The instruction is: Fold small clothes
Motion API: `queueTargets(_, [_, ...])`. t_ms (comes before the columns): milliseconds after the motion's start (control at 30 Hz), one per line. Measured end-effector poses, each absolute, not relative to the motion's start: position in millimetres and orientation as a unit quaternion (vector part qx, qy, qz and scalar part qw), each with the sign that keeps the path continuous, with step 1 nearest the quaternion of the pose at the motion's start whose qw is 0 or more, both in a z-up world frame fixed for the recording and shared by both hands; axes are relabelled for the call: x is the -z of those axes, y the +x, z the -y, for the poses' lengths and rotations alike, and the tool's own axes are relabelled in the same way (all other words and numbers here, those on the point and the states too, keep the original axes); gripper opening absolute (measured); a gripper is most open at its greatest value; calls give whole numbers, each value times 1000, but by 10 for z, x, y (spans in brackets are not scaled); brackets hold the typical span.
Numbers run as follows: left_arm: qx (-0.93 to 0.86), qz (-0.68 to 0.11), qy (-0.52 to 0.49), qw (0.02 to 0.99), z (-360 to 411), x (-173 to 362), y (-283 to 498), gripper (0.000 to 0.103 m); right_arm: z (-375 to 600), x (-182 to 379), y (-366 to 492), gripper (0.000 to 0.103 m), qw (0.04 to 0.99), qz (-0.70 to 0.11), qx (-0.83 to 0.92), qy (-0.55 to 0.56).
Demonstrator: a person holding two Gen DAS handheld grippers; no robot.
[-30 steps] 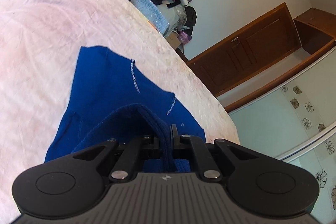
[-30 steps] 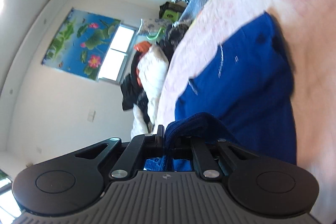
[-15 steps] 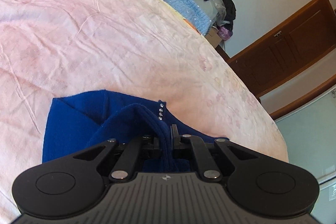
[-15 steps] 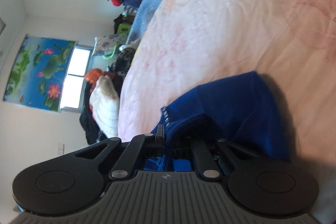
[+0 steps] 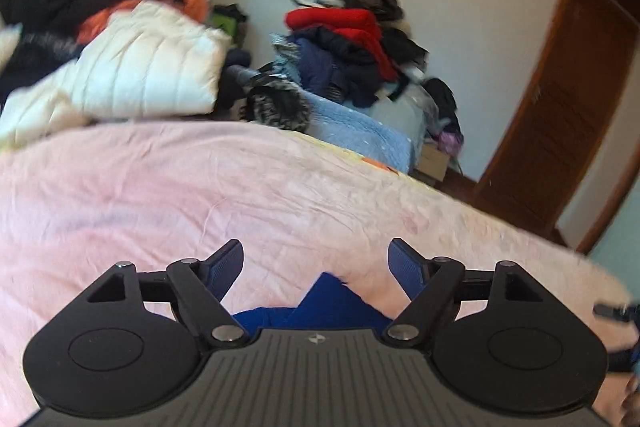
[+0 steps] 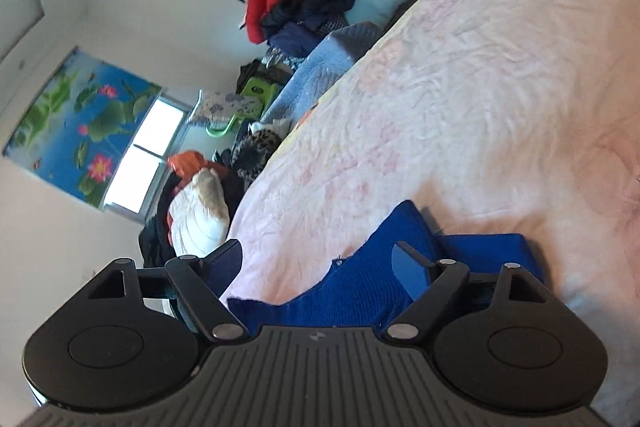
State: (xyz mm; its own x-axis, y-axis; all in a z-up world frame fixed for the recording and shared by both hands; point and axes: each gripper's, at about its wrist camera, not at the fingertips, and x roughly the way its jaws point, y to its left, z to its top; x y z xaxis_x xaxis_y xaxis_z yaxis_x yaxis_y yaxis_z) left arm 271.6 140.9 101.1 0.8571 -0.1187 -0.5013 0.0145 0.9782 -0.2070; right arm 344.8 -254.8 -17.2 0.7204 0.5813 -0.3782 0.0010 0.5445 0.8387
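Observation:
A folded blue knit garment lies on the pink bedspread. In the left wrist view only a small part of the garment shows, low between the fingers. My left gripper is open and empty, just above and behind the garment. My right gripper is open and empty, with the garment lying under and between its fingers. Most of the garment is hidden behind the gripper bodies.
The pink bedspread spreads ahead. A white quilted duvet and a pile of dark and red clothes lie at the far side. A light blue blanket lies beside them. A wooden door is at right.
Both grippers were shut on the blue garment and carried its edge over. Now both have opened and let it go, and the garment lies folded on the bed.

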Motion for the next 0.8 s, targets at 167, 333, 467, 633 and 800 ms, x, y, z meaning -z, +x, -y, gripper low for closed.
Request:
queueTargets(167, [53,-307,114,943,-541,-549,2769,78,2138,200,3501,80,828,-399,-198,341])
queueTargets(333, [56,-374,125,917,-406,-47,3020,79,1708,307,3224,81,860,-432,-196,188])
queueTargets(467, [38,-396,33,917,-670,38,3144,103,1623,302,2832,80,883,-407,-204,113])
queueTargets(633, [6,-362,52,931,-536,-171,2815,97,1523,157,2592,81,899,-404,-168,33])
queueTargets(800, [63,-305,96,945,-262,-364,2049,98,1279,-116,1968,92,910,-343,-231,10])
